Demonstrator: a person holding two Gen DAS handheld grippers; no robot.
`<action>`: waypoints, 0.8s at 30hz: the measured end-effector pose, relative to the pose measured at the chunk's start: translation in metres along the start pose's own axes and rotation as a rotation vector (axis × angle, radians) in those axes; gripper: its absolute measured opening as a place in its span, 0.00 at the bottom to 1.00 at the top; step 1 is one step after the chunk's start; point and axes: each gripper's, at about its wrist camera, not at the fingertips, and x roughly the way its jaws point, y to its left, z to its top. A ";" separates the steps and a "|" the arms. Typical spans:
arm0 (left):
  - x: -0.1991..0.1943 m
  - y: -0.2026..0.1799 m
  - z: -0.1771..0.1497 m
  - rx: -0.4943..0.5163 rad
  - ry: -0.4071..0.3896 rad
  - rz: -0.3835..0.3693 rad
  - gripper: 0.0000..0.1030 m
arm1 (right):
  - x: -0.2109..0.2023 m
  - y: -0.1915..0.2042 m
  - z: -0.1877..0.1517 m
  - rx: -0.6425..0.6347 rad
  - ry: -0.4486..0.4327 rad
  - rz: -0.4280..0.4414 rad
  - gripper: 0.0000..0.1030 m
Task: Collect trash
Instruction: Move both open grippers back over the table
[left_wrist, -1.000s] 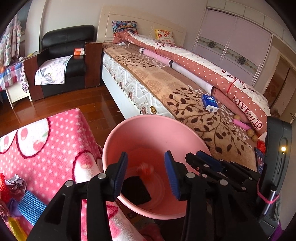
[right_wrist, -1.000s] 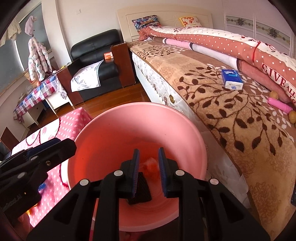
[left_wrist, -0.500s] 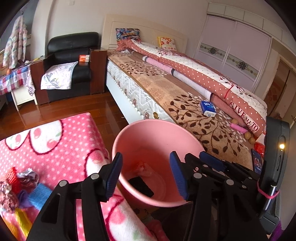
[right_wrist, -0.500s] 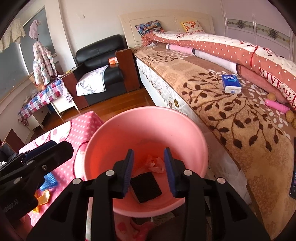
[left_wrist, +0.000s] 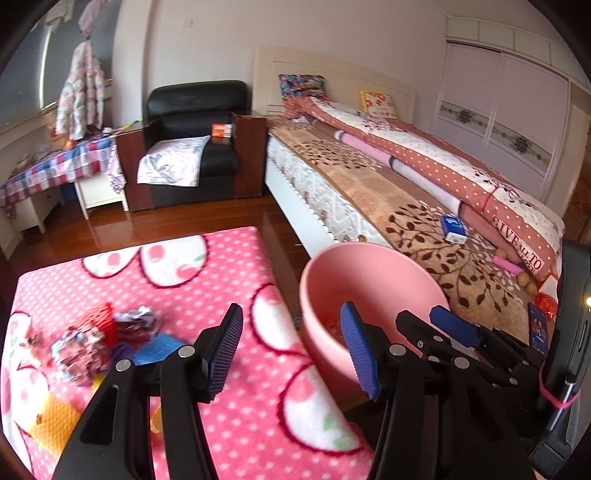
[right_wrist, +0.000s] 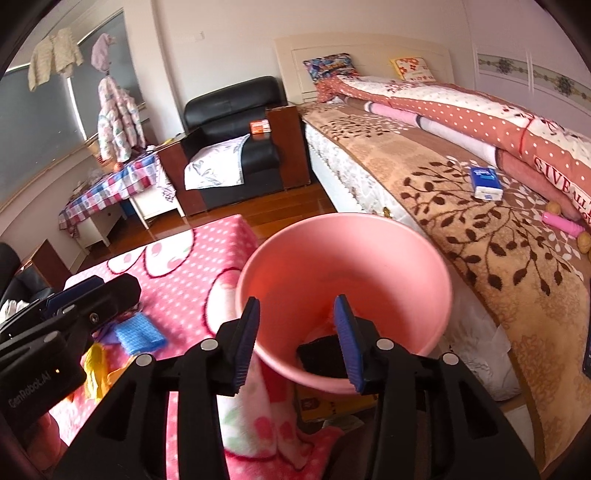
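A second ago both grippers were held low over the pink bin (right_wrist: 343, 295), the right gripper (right_wrist: 297, 339) with its fingers almost together above the dark piece; now both are drawn back and raised, and more of the room is seen. The fingers of the right gripper have just been opening and now stand apart with nothing between them; the black piece (right_wrist: 319, 356) is seen lying on the bottom of the bin, together with some orange scrap. The left gripper (left_wrist: 291, 354) has also been opening, its fingers are wide apart and empty, and it is now turned toward the pink dotted table (left_wrist: 166, 280). From this it can be judged that one drop is finished and the next pick is being prepared. The rest of the trash (left_wrist: 96, 339) is left on the table, near its left side: crumpled wrappers, a red piece, a blue cloth (right_wrist: 138, 332) and something yellow. The bin stands between the table and the bed (left_wrist: 406, 206).
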 end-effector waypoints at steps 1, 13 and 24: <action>-0.004 0.004 -0.002 -0.007 -0.002 0.007 0.54 | -0.001 0.004 -0.001 -0.006 0.000 0.005 0.42; -0.040 0.054 -0.022 -0.105 -0.019 0.097 0.57 | -0.014 0.049 -0.015 -0.077 -0.002 0.053 0.42; -0.061 0.091 -0.038 -0.162 -0.022 0.171 0.58 | -0.016 0.086 -0.026 -0.122 -0.008 0.118 0.42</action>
